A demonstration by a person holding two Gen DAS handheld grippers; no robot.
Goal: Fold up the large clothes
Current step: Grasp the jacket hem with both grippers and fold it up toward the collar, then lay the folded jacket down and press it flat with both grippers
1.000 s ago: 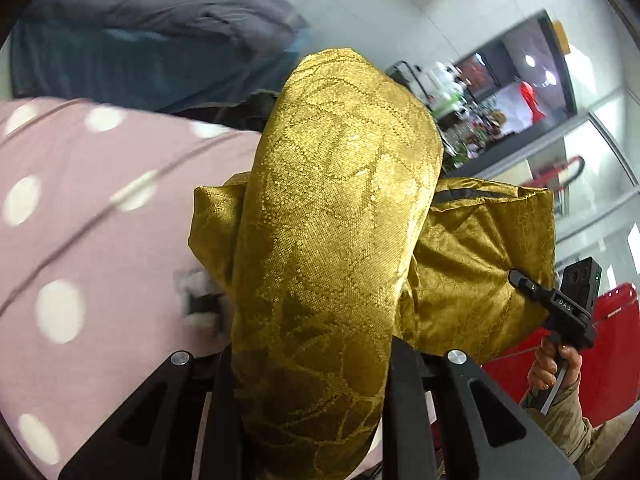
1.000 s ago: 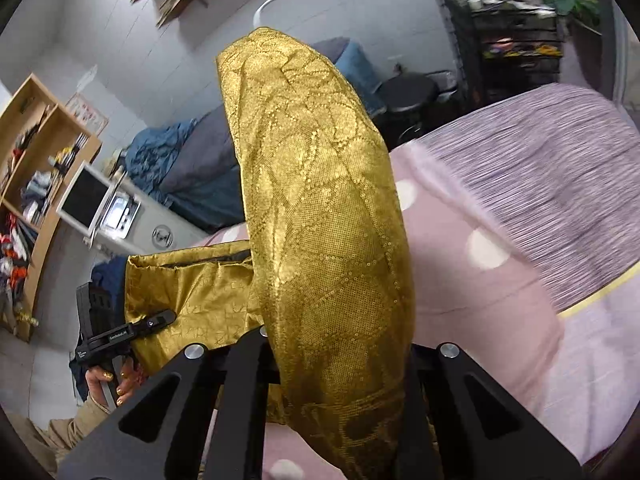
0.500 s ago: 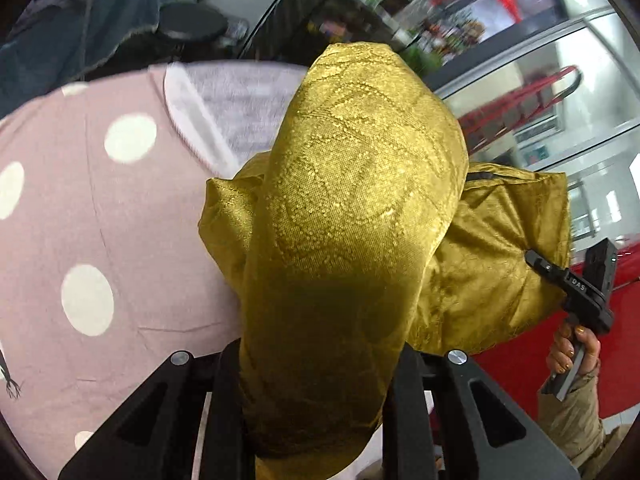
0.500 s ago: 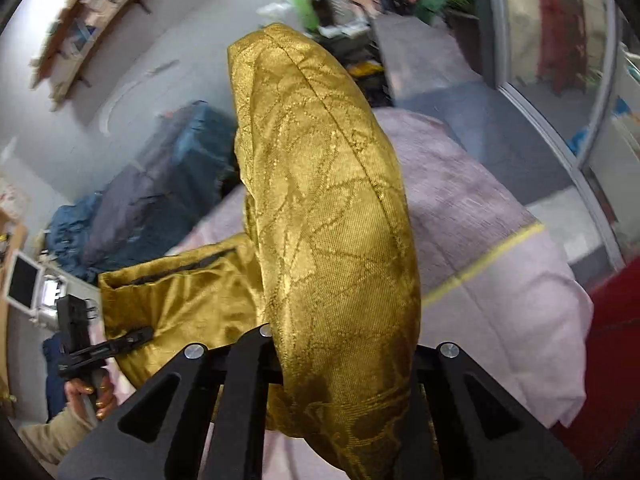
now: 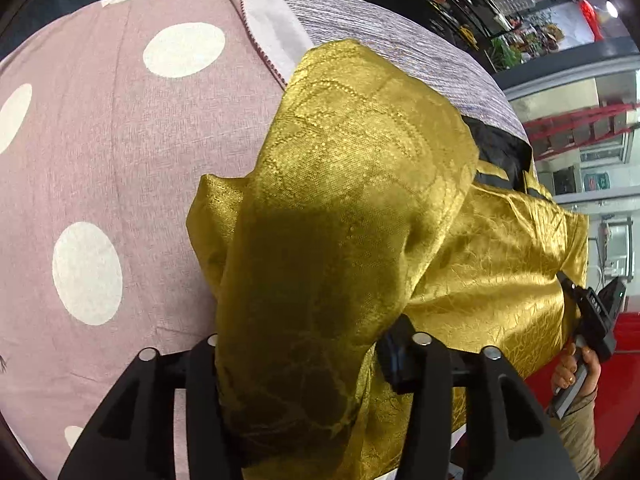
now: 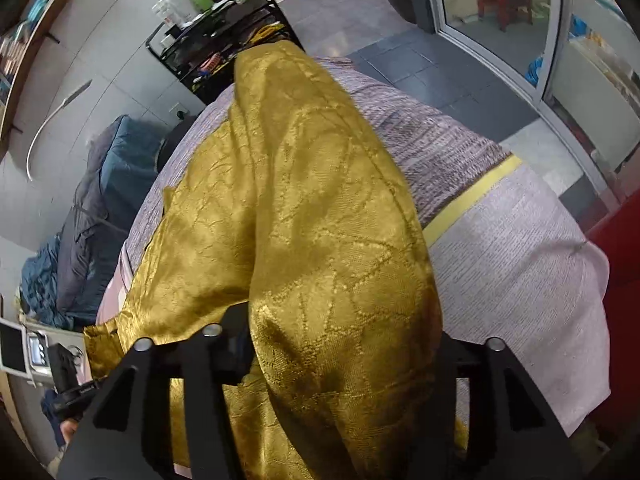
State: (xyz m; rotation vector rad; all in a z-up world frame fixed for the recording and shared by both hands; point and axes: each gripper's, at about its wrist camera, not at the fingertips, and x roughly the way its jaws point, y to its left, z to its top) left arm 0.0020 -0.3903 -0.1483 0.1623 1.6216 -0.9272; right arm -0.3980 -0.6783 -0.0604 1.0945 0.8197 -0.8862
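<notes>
A shiny gold patterned garment (image 5: 360,200) lies bunched on the bed, with black lining (image 5: 500,148) showing at its far edge. One fold rises between the jaws of my left gripper (image 5: 304,354). These jaws are opening, and the blue pad on the right finger (image 5: 394,356) stands off the cloth. In the right wrist view another fold of the garment (image 6: 320,220) drapes through my right gripper (image 6: 332,344). Its jaws are opening too, with cloth loose between them. A hand holds the right gripper (image 5: 592,312) at the garment's right edge.
The bed has a pink polka-dot cover (image 5: 100,140), a lilac woven blanket (image 6: 440,140) with a yellow stripe (image 6: 472,192) and a pale sheet (image 6: 520,260). A blue-grey bedding pile (image 6: 100,200), a black rack of bottles (image 6: 224,40) and a glass door (image 6: 500,20) stand beyond.
Both grippers swung across and down toward the bed with the gold garment. Their jaws, clamped on the folds before, now stand wider, and the garment has settled on the blanket.
</notes>
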